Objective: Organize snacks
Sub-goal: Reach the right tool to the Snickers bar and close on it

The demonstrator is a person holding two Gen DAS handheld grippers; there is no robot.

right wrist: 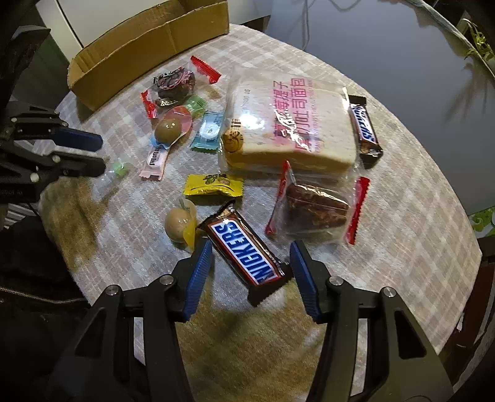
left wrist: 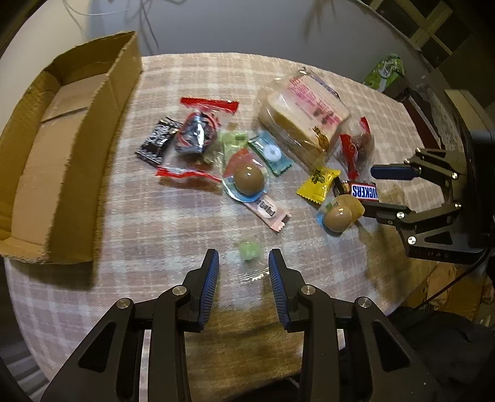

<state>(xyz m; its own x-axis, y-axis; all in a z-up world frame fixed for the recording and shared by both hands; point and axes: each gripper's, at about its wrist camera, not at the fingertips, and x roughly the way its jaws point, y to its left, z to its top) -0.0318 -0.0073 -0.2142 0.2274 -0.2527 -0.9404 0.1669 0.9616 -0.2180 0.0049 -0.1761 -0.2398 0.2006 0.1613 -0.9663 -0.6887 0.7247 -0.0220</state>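
Snickers bar lies between right claw pads, untouched.

I look down on a round table under a pale plaid cloth. Beyond the table's far edge stands a grey wall crossed by thin plant shadows. Right of the table sit a green carton and pale wooden framing; light is dim.

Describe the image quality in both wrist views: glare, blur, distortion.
Left wrist view: strong fisheye bending of the cardboard box, dark vignetted corners, green candy between the fingers is smeared. Right wrist view: glare on the bread bag washes out some print; Snickers bar lettering stays sharp.
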